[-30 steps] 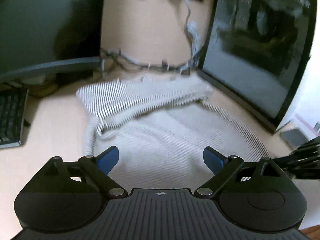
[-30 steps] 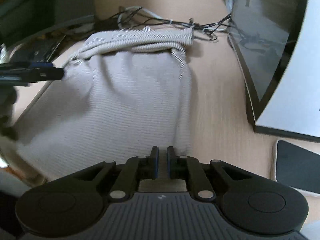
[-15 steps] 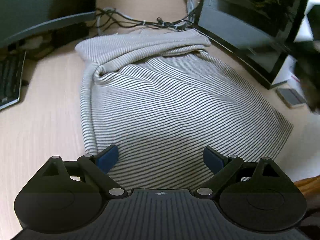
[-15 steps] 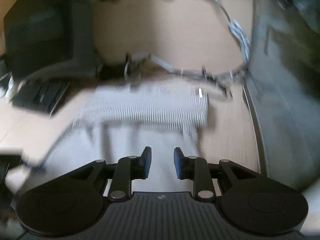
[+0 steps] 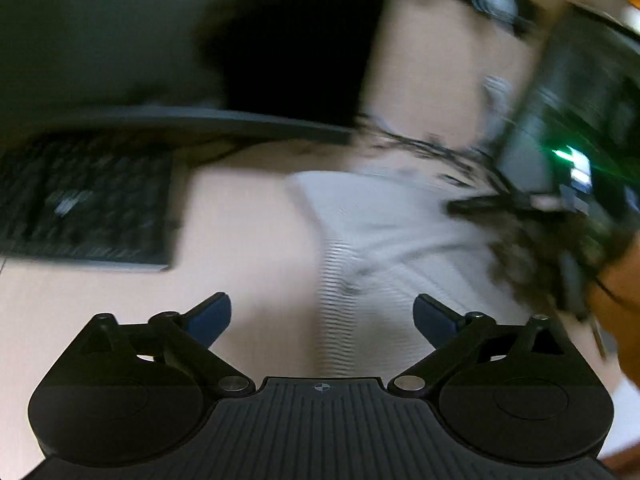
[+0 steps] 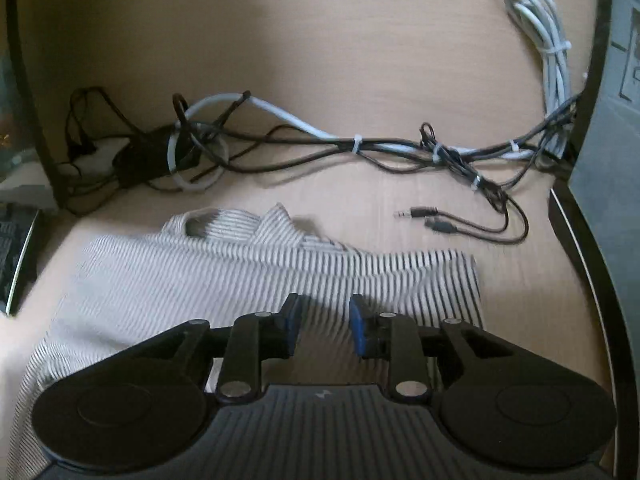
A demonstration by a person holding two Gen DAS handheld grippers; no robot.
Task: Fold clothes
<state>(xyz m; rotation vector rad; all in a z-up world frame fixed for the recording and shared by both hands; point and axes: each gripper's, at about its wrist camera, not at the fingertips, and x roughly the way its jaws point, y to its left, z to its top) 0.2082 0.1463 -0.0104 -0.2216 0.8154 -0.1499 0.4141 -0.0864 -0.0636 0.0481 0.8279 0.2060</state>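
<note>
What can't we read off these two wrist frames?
- Left wrist: motion blur smears the shirt and keyboard; the dark mass at right can't be identified.
- Right wrist: the right tool body hides the shirt's near part.
- Right wrist: frame edge cuts the shirt's lower left.

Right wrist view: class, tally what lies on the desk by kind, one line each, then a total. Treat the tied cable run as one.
Striped garment: 1
Cable bundle: 1
Loose audio plugs: 2
Keyboard: 1
Total: 5
</note>
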